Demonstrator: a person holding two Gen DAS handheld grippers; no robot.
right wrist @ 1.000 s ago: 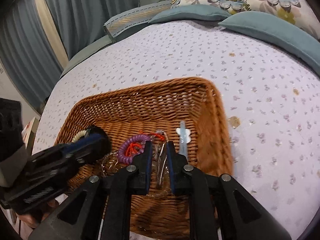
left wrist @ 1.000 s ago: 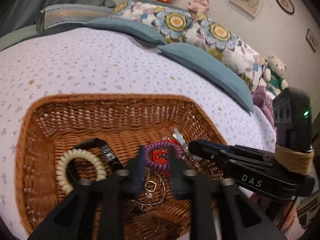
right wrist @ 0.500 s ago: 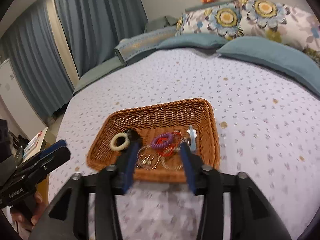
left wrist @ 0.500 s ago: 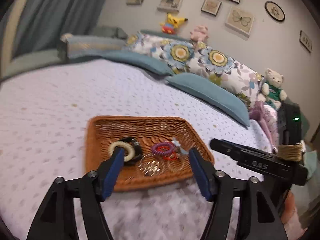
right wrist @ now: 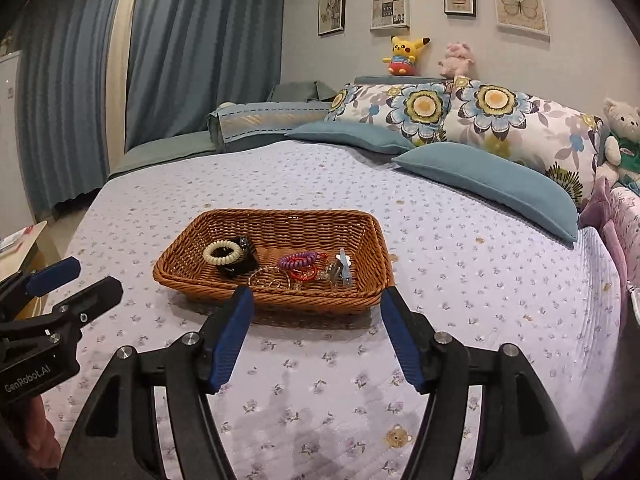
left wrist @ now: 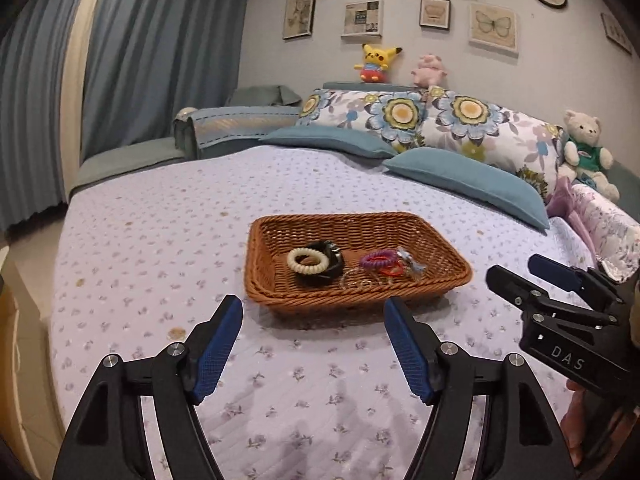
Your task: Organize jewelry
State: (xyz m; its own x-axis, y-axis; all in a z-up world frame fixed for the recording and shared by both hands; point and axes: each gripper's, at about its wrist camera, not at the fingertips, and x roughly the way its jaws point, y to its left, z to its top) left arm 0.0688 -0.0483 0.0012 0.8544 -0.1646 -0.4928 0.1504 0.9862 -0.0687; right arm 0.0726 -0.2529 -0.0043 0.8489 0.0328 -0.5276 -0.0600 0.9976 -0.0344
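Observation:
A brown wicker basket (left wrist: 432, 227) (right wrist: 276, 216) sits on the bed. In it lie a cream coil hair tie (left wrist: 307, 261) (right wrist: 222, 251) on a black band (left wrist: 332, 270), a purple coil tie (left wrist: 378, 258) (right wrist: 297, 260), red loops, thin metal bangles (left wrist: 358, 283) and a small clip (right wrist: 343, 266). My left gripper (left wrist: 314, 312) is open and empty, held back from the basket's near edge. My right gripper (right wrist: 318, 302) is open and empty, also short of the basket. Each gripper shows at the edge of the other's view.
The bed has a lilac flowered cover (left wrist: 160, 248). Blue pillows (left wrist: 468, 180) and floral pillows (left wrist: 480, 128) lie at the head. A teddy bear (left wrist: 586, 148) sits at right. Curtains (left wrist: 160, 48) hang at left; a wooden stand (right wrist: 20, 244) is beside the bed.
Both grippers have opened and pulled back out of the basket, well away from it. The jewelry they were over now lies in the basket.

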